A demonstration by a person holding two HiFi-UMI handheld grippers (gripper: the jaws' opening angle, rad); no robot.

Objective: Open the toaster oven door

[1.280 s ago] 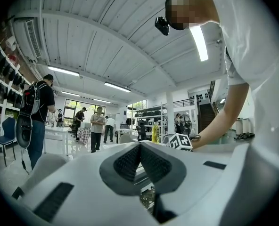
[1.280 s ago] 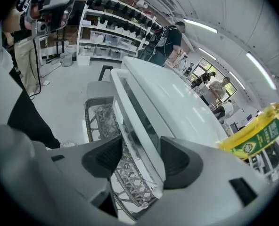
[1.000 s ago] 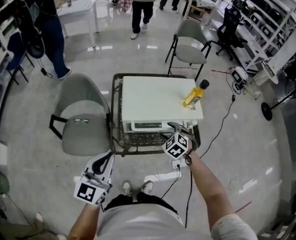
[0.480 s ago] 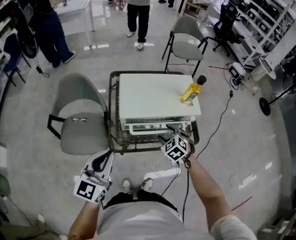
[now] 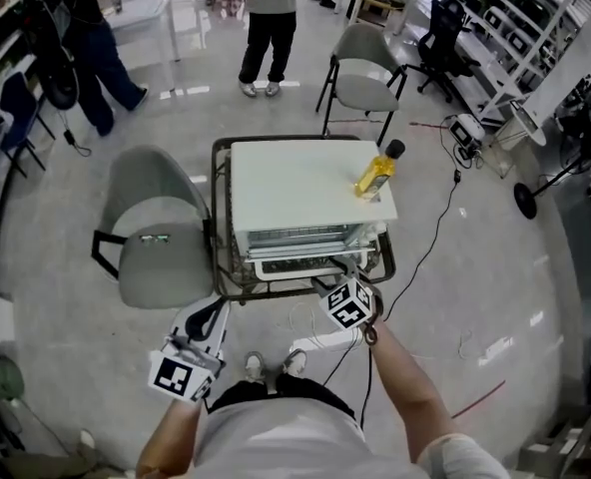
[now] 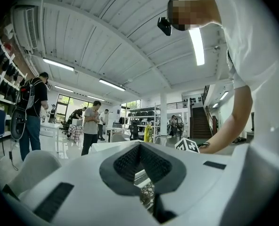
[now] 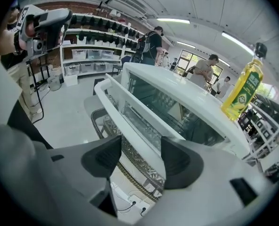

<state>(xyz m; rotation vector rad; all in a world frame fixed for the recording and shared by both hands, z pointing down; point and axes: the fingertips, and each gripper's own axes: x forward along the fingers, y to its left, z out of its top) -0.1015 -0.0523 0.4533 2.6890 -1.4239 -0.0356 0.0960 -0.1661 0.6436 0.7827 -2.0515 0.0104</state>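
Opening wider, right gripper (image 7: 140, 146) jaws frame door handle (image 7: 126, 108).

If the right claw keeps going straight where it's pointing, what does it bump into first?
Probably the white door handle of the toaster oven, which lies between the open jaws of the right claw. Depth is hard to judge; the wire stand underneath is close too.

We see the right gripper (image 7: 140, 147), jaws just opening wider, straddling the toaster oven's (image 7: 177, 86) white door handle (image 7: 130, 126); pads clear of it.
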